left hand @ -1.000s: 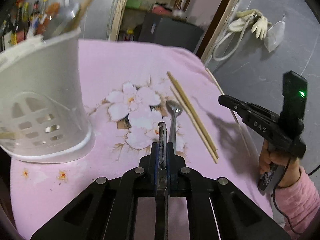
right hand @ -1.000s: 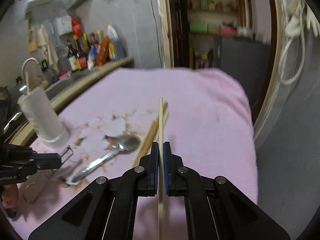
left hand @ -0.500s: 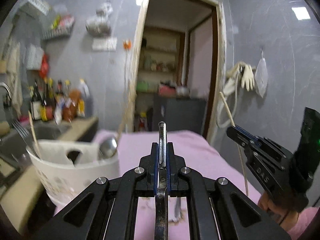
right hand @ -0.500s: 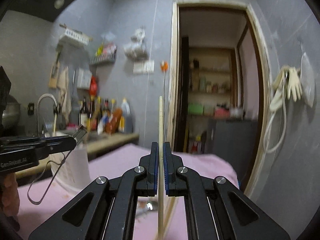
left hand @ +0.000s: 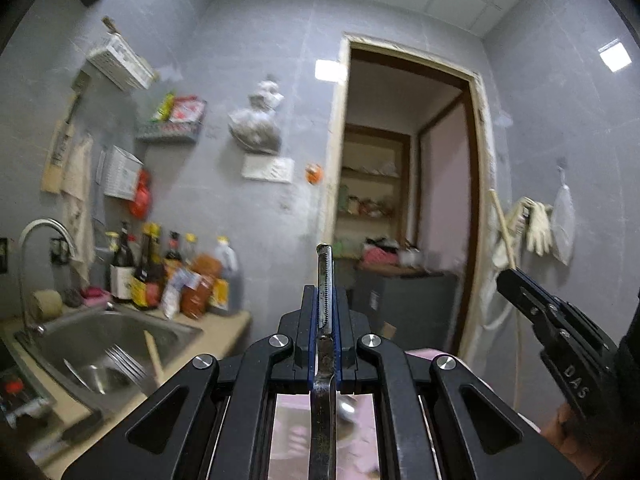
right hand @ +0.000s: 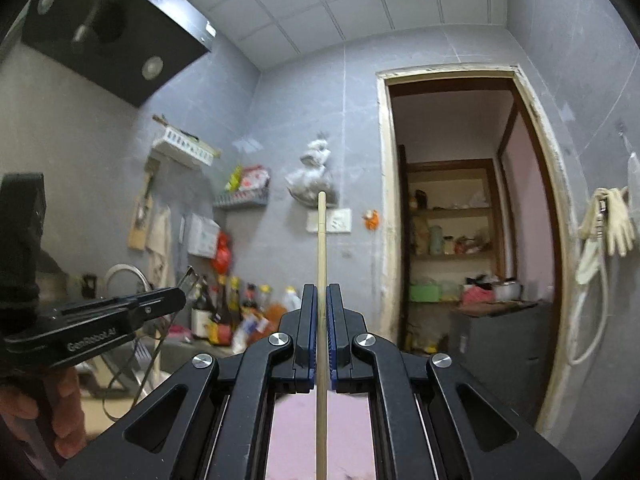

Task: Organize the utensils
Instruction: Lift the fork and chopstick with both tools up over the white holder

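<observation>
Meanwhile, both grippers were mid-carry: left gripper point(left hand: 324, 312) jaws clamped a spoon point(left hand: 325, 280) at frame center, right gripper point(right hand: 319, 320) jaws pinched a chopstick point(right hand: 321, 240) upright at center. Next likely needs tipping down, locating the holder, unseen here.

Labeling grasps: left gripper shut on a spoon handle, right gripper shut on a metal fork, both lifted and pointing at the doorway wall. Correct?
Not quite. The right gripper is shut on a wooden chopstick, not a metal fork; the right wrist view shows the pale stick clamped between the pads. The rest stands: the left gripper is shut on the spoon handle, and both face the doorway wall.
</observation>
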Demonstrator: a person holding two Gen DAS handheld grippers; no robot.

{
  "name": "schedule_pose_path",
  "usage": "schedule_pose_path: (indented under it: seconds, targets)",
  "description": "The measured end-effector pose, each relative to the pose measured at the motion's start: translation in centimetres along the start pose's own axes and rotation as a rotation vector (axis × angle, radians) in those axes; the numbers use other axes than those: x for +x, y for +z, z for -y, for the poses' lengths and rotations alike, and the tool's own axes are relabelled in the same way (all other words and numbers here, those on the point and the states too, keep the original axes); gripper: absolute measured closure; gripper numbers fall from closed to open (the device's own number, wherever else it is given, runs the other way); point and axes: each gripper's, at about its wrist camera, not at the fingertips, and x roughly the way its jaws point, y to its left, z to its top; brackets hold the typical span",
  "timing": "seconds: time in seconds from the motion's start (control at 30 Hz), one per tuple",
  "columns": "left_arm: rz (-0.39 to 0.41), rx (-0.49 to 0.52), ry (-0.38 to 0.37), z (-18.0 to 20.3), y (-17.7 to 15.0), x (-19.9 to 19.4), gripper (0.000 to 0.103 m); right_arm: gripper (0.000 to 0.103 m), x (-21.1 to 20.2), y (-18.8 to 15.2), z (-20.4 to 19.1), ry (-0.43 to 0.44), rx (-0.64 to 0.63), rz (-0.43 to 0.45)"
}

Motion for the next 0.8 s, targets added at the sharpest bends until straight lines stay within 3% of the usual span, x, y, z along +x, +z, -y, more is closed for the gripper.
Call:
schedule_pose_path:
  seconds: [0.3, 0.4, 0.57, 0.8]
  targets:
    - [0.060, -0.117, 0.129, -7.5, 1.5, 1.0, 0.098, 0.100, 4.3, 1.0, -3.3, 0.114, 0.120, 0.046]
    - [0.088, -0.149, 0.139, -9.1, 1.5, 1.3, 0.098, 0.100, 5.5, 0.9, -4.3, 0.130, 0.133, 0.058]
    - [0.119, -0.175, 0.123, -10.6, 1.3, 1.9, 0.098, 0.100, 7.3, 0.1, -5.1, 0.148, 0.152, 0.071]
    - [0.079, -0.219, 0.171, -11.6, -0.9, 4.0, 0.098, 0.100, 9.2, -2.2, -5.0, 0.162, 0.186, 0.031]
